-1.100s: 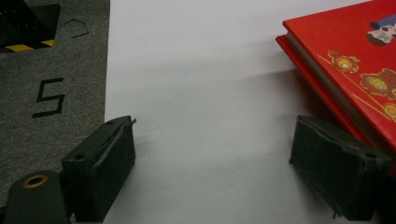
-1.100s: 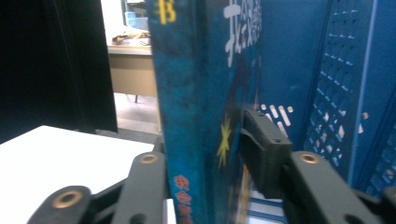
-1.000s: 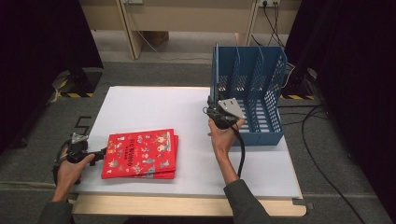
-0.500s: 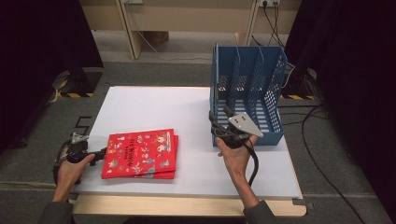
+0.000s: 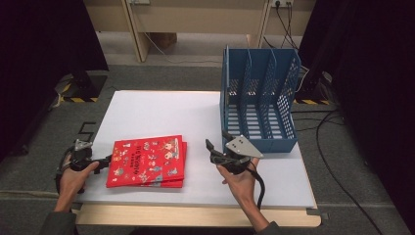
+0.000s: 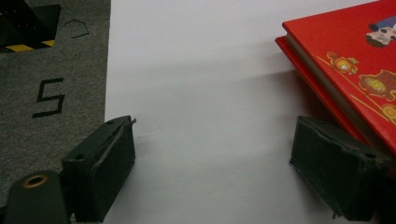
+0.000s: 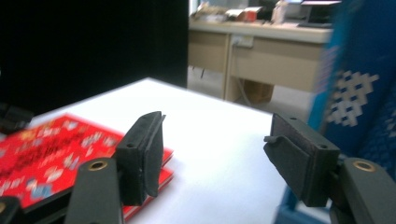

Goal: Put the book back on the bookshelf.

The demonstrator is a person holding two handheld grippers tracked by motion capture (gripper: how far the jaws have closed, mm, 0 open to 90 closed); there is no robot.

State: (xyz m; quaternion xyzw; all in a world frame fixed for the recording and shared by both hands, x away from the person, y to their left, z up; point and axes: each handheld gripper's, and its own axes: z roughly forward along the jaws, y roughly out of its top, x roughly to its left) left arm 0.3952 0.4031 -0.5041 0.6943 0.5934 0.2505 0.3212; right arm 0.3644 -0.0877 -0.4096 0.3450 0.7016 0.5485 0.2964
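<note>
Red hardback books [image 5: 147,161], two stacked, lie flat on the desk [image 5: 161,112] between the grippers. Left gripper [image 5: 101,163] gapes at their edge; right gripper [image 5: 219,143], just opening, holds nothing. Stiff, glossy, probably slippery: pinch the spine edge.

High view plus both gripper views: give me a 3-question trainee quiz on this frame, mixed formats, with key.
1. True or false: the red books are stacked on the white table, one on top of the other.
2. Multiple choice: the blue file rack stands
A. at the table's far right
B. at its near left corner
C. on the floor
3. Short answer: is anything between the jaws of the right gripper?

Key
1. True; the left gripper view shows two covers, the upper offset on the lower.
2. A.
3. No. The jaws have just been opening and hold nothing; the gripper sits between the books and the rack.
</note>
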